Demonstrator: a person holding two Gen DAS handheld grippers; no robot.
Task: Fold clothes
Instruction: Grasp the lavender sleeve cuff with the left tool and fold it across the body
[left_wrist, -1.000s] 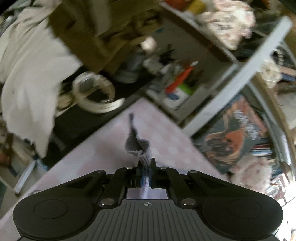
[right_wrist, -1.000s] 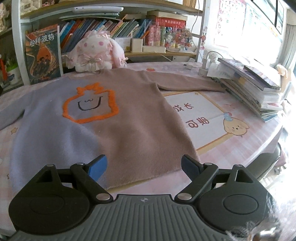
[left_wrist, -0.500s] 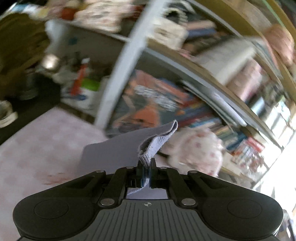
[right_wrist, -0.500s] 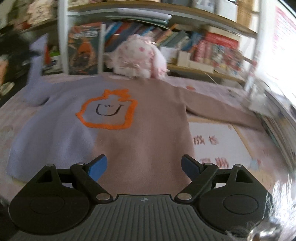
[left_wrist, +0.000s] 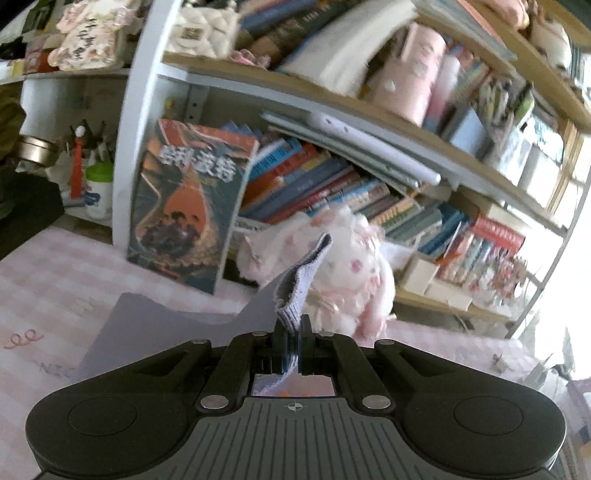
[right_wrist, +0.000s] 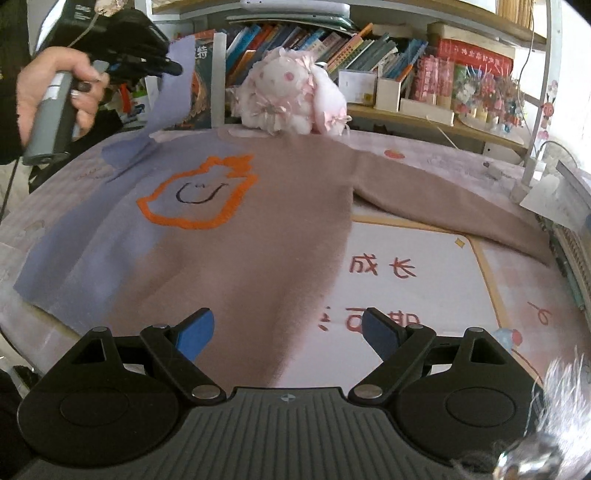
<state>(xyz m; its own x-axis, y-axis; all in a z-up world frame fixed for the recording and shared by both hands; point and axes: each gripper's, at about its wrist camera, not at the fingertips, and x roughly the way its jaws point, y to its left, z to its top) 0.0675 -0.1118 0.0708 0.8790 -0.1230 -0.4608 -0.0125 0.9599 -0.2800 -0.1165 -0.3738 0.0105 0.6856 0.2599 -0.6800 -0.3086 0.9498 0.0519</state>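
A sweater (right_wrist: 236, 236), lilac on its left half and dusty pink on its right, lies spread on the table with an orange-outlined face on the chest. My left gripper (left_wrist: 291, 332) is shut on the ribbed cuff (left_wrist: 299, 288) of the lilac sleeve (right_wrist: 173, 88). In the right wrist view that left gripper (right_wrist: 173, 68) holds the sleeve lifted above the sweater's upper left, gripped by a hand (right_wrist: 55, 85). My right gripper (right_wrist: 286, 330) is open, hovering over the sweater's lower hem with nothing between its blue pads. The pink sleeve (right_wrist: 443, 210) lies stretched out to the right.
A pink-and-white plush rabbit (right_wrist: 291, 99) sits at the table's far edge against a bookshelf (left_wrist: 332, 177) full of books. A large poster book (left_wrist: 184, 206) leans there. A white printed mat (right_wrist: 413, 280) lies under the sweater's right side. Stacked books (right_wrist: 569, 236) sit at the right edge.
My left gripper has swung rightward and up with the lilac cuff, lifting the sleeve off the table toward the plush rabbit. My right gripper has shifted to the left over the hem, staying open.
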